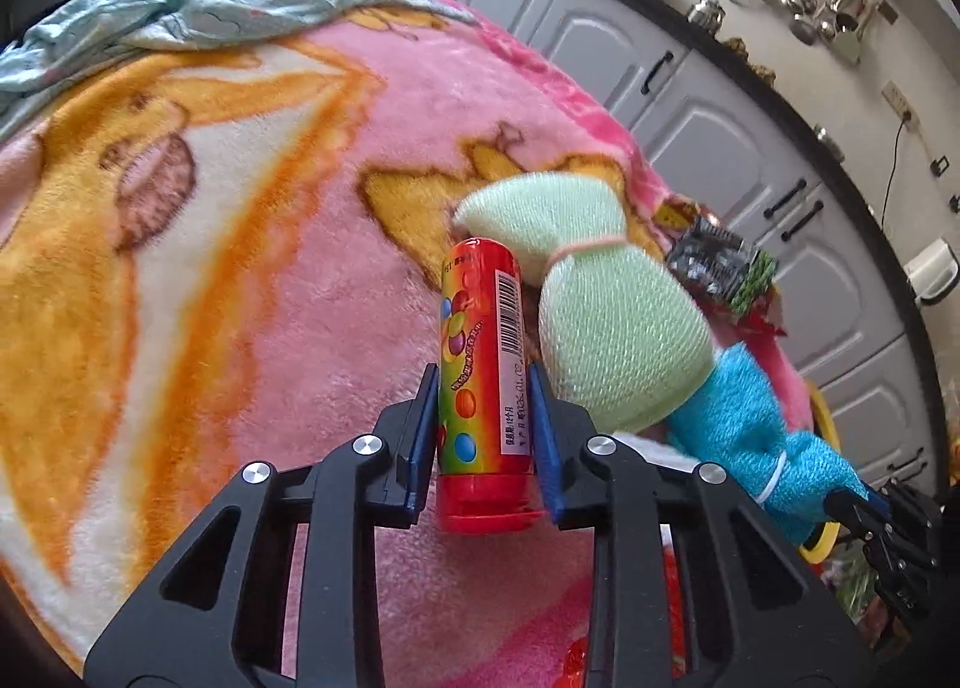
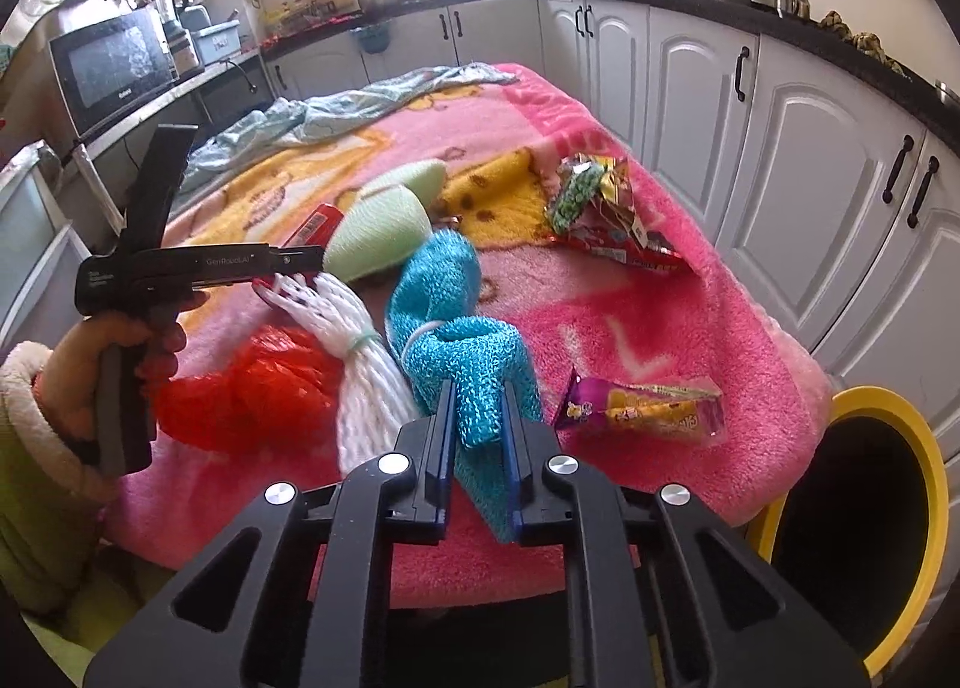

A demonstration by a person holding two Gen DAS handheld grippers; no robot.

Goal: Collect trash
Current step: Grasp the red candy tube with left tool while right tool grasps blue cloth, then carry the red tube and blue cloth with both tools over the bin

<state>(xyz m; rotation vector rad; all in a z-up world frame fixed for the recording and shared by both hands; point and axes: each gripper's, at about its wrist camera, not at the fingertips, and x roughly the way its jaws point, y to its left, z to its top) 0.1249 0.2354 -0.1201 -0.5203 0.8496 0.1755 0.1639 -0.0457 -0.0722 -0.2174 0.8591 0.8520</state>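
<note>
Your left hand-held gripper (image 1: 483, 418) is clamped on the red candy tube (image 1: 485, 382), which lies on the pink blanket (image 1: 270, 268) over the desk, touching the green scrubber (image 1: 618, 340). Your right hand-held gripper (image 2: 477, 436) pinches the blue scrubber (image 2: 462, 328) near the desk's front edge. Just off that edge to the right stands the yellow-rimmed bin (image 2: 924, 448). Snack wrappers (image 2: 642, 406) lie between, with white cabinets (image 2: 810, 178) close along the right edge.

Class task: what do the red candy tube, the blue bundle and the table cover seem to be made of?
Red candy tube: probably plastic, glossy, with printed label and barcode. Blue bundle: knitted mesh fabric, faintly shiny, tied with a white band. Table cover: fluffy fleece blanket, matte.
</note>
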